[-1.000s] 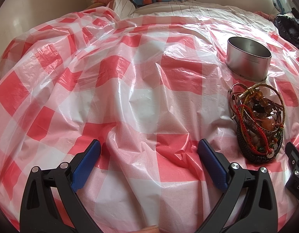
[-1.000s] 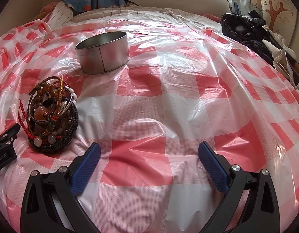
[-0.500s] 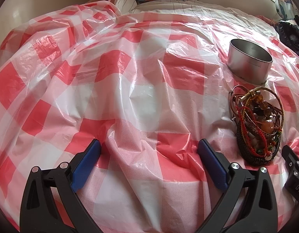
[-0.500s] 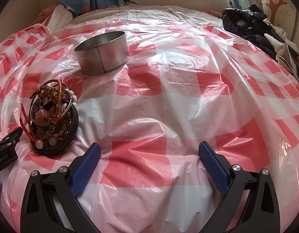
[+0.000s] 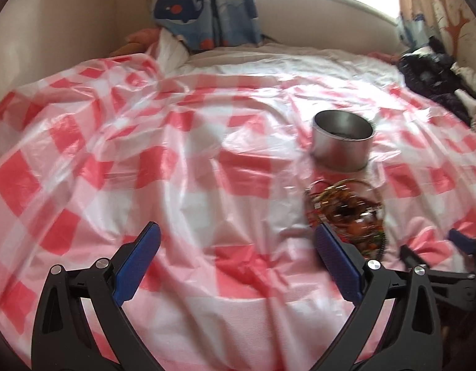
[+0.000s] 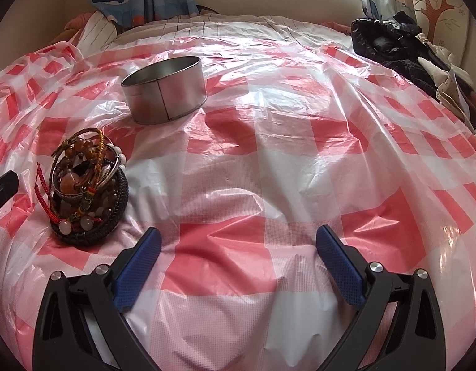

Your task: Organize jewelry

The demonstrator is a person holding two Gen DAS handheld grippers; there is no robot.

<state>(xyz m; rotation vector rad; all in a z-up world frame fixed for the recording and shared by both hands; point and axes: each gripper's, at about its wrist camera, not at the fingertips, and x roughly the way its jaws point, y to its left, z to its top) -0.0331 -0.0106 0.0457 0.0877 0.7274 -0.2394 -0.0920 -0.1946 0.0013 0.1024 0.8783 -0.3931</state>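
**Gripper and Jewelry Positions**

Left gripper (image 5: 238, 241): jaws spread wide, holding nothing, above the red-and-white checked sheet (image 5: 145, 160). Right gripper (image 6: 238, 241): jaws spread wide, holding nothing. The pile of bracelets (image 6: 86, 188) lies on the sheet, near left of the right gripper's left finger and apart from it. The round metal tin (image 6: 165, 89) stands upright, farther back, near the pile. Dark clothing (image 6: 389, 46) lies far right.

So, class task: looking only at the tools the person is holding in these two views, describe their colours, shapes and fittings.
Each hand-held gripper, left and right, looks alike: a black plastic frame with triangular cut-outs, branching into two angled arms. Each arm ends in flat fingers faced with blue, finely textured pads. Round silver screws mark the joints. No cables, sleeves or readable markings show.
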